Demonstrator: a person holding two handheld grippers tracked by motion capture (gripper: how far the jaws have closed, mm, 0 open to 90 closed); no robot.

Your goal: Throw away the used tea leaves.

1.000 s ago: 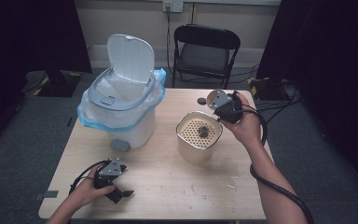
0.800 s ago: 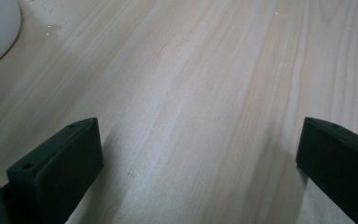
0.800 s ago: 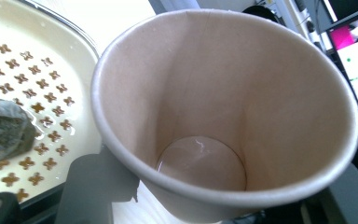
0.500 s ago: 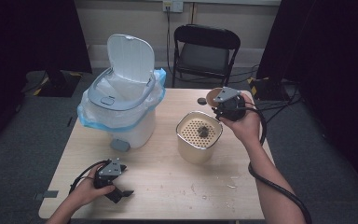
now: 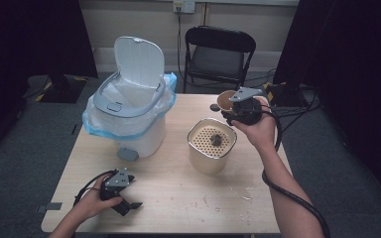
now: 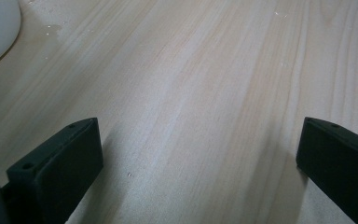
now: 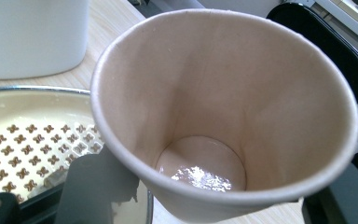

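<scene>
- Where bench (image 5: pixel 178 193) meets frame at 7 o'clock: left tongs (image 5: pixel 129 205), apart, empty.
- At 2 o'clock: right tongs (image 5: pixel 228 110) clamped on paper cup (image 7: pixel 223 116), tips hidden behind cup.

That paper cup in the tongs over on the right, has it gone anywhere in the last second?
Hardly. The right tongs keep their grip on the paper cup beside the perforated container, shifting only slightly. The left tongs stay open on the table, and the white bin is unchanged.
</scene>
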